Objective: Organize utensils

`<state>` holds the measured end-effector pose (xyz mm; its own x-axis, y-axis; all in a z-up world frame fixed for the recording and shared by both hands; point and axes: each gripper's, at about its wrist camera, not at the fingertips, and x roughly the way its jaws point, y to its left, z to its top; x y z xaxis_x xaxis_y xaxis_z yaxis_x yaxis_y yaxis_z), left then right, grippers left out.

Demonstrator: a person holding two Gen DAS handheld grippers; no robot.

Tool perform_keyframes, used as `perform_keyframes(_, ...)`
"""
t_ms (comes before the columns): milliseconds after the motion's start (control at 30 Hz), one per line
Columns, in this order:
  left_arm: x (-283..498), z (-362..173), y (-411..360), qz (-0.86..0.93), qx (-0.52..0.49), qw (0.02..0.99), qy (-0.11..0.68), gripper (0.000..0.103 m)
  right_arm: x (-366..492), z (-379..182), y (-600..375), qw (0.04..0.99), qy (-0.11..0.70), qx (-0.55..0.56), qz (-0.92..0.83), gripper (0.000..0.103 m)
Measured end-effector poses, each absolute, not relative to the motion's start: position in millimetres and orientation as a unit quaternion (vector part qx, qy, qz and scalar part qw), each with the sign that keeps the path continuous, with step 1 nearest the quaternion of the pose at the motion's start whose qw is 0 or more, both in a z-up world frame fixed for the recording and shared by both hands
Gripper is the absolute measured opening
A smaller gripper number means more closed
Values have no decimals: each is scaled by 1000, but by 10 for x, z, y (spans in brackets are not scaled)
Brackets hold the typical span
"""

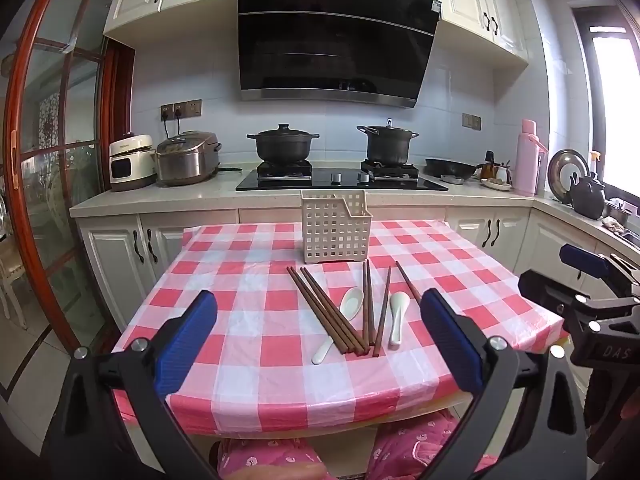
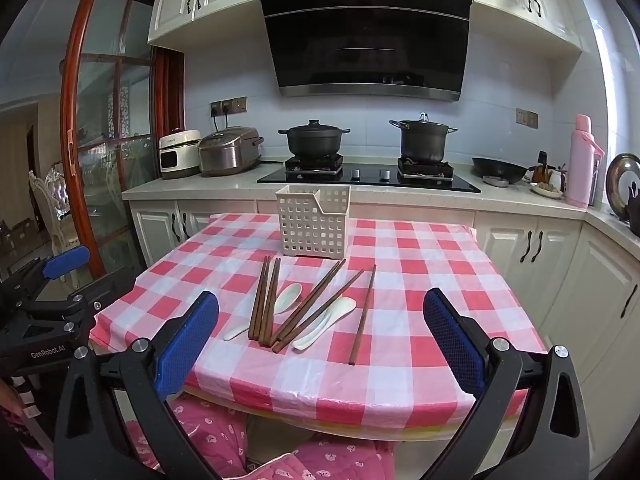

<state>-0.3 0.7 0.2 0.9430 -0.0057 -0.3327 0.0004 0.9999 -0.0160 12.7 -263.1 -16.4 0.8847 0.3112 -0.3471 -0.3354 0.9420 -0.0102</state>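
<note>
Several brown chopsticks [image 1: 334,312] [image 2: 266,302] and two white spoons [image 1: 398,318] [image 2: 326,322] lie on the red-and-white checked table [image 1: 248,344] [image 2: 420,320]. A cream slotted utensil holder [image 1: 335,232] [image 2: 313,222] stands upright behind them at the far edge. My left gripper [image 1: 318,332] is open and empty, held over the near edge. My right gripper [image 2: 320,332] is open and empty, also at the near edge; it also shows in the left wrist view at the right [image 1: 592,280]. One spoon [image 1: 347,308] [image 2: 286,298] lies partly under the chopsticks.
Behind the table runs a kitchen counter [image 1: 160,196] with a stove, two black pots [image 1: 283,146] [image 1: 387,144], rice cookers [image 1: 186,158], a pink thermos [image 1: 527,158] and a kettle [image 1: 587,196]. A glass door [image 1: 52,160] stands left. Pink-clad knees show below the table edge.
</note>
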Motion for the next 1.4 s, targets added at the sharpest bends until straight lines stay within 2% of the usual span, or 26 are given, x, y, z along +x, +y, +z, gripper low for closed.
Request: perform_keyframes(1400,-18,-9,-26,-2,-5,985,171,98,147,-196,-2566,970,175,-28,167,96)
